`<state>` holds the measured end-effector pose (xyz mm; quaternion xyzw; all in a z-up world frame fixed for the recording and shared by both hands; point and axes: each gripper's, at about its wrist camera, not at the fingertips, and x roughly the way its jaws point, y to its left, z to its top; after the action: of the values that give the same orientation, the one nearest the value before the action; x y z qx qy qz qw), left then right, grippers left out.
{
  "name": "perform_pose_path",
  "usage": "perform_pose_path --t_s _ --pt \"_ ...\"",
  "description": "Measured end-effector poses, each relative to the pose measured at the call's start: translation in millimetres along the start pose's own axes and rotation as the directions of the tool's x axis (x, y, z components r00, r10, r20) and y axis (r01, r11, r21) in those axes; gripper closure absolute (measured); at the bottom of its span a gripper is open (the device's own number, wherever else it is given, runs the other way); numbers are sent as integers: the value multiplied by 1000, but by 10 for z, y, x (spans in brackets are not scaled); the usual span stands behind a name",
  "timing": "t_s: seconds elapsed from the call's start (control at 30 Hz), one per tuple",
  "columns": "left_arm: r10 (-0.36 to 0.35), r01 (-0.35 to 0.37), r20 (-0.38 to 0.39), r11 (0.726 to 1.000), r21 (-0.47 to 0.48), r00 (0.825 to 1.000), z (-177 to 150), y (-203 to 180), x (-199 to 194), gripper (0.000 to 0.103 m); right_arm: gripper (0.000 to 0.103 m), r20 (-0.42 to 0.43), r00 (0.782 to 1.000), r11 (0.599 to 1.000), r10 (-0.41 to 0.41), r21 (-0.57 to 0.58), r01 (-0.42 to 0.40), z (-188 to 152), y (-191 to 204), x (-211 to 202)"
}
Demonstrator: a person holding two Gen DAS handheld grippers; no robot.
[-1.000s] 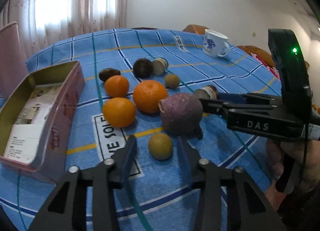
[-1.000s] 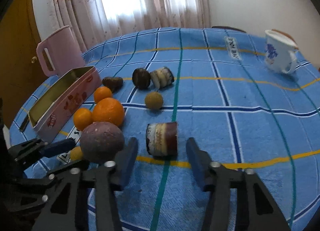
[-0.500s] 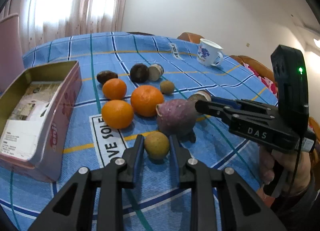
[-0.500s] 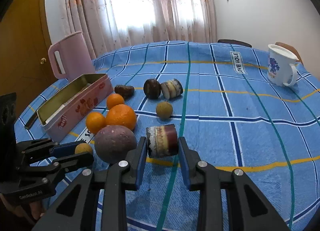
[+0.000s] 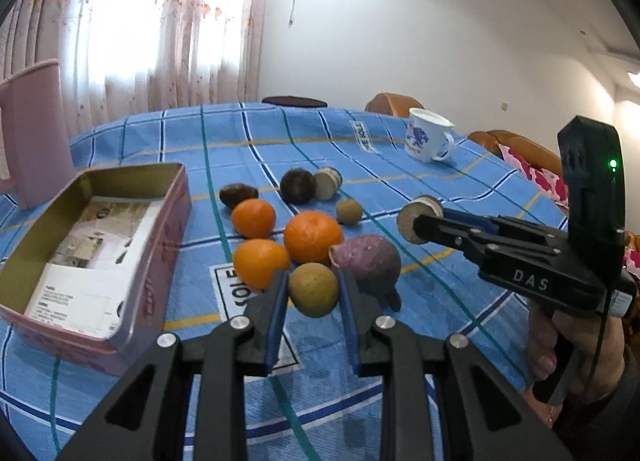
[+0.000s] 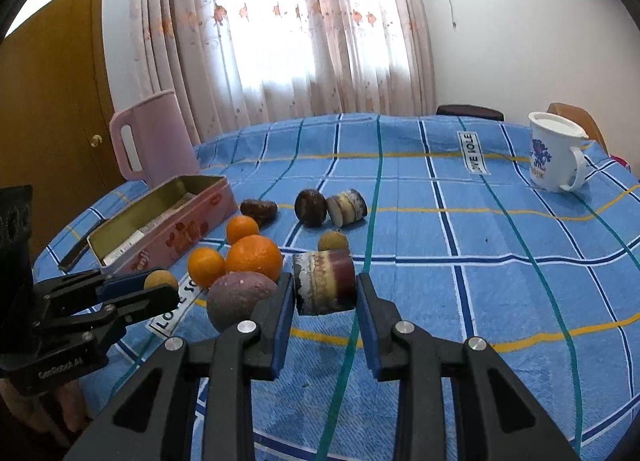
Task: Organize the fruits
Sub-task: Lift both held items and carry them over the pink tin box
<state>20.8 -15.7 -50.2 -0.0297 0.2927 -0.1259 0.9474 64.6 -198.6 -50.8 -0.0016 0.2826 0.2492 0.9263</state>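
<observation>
My left gripper (image 5: 313, 292) is shut on a small yellow-brown round fruit (image 5: 313, 289) and holds it above the blue checked tablecloth. My right gripper (image 6: 323, 296) is shut on a cut striped fruit chunk (image 6: 324, 283), also lifted; it shows in the left wrist view (image 5: 416, 217). On the cloth lie three oranges (image 5: 313, 236), a purple round fruit (image 5: 368, 263), a small tan fruit (image 5: 349, 211), two dark brown fruits (image 5: 298, 185) and another cut chunk (image 5: 327, 183).
An open pink tin (image 5: 92, 245) with papers inside sits at the left. A pink jug (image 6: 150, 145) stands behind it. A white mug (image 6: 554, 157) stands at the far right. Chairs ring the table's far edge.
Both grippers closed on their objects and lifted them off the cloth: the left took the yellow-brown fruit, the right took the striped chunk.
</observation>
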Motion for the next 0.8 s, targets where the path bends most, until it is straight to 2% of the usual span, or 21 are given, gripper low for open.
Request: perform_pose_path --t_s 0.43,0.8 --pt "56 -58 75 998 27 996 27 -21 -109 76 71 100 995 1000 20 -7 -19 -12 7 -181" --pt "102 -110 141 992 55 985 58 -43 -226 76 71 154 988 1000 25 -17 -23 -15 16 -265"
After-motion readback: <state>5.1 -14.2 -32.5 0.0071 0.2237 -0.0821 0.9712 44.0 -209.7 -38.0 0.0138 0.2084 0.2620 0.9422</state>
